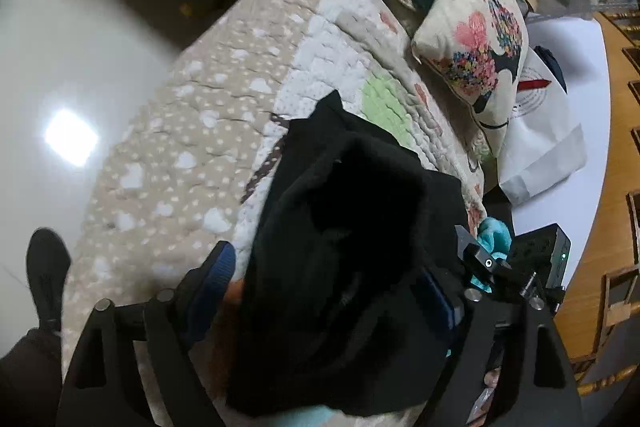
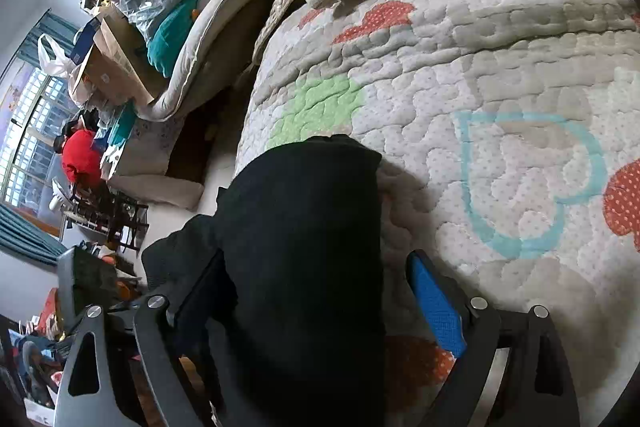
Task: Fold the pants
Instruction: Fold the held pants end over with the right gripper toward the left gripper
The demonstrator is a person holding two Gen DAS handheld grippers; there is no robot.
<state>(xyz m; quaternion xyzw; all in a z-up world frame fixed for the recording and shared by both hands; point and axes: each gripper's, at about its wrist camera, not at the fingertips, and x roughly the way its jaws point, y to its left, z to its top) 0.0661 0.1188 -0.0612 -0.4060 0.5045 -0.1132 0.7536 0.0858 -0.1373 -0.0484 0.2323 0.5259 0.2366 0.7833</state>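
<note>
Black pants (image 2: 304, 247) bundled in a thick fold on the quilted bed (image 2: 500, 67). Left tongs (image 1: 336, 291) and right tongs (image 2: 320, 291) both released, straddling the cloth. Probably near done; tidiness unclear.

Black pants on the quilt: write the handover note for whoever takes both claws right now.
Left claw: open, pads apart on either side of the black pants, not pinching.
Right claw: open; the blue right pad stands clear of the cloth, the left one is partly hidden behind it.
Pants: a bunched, rounded heap on the quilt, in front of the floral cushion; an end trails toward the bed edge.
Done: pants are on the bed, apparently folded at least once, not neatly; how many folds cannot be told.
Left: flatten the heap, square the edges, finish the fold.
</note>
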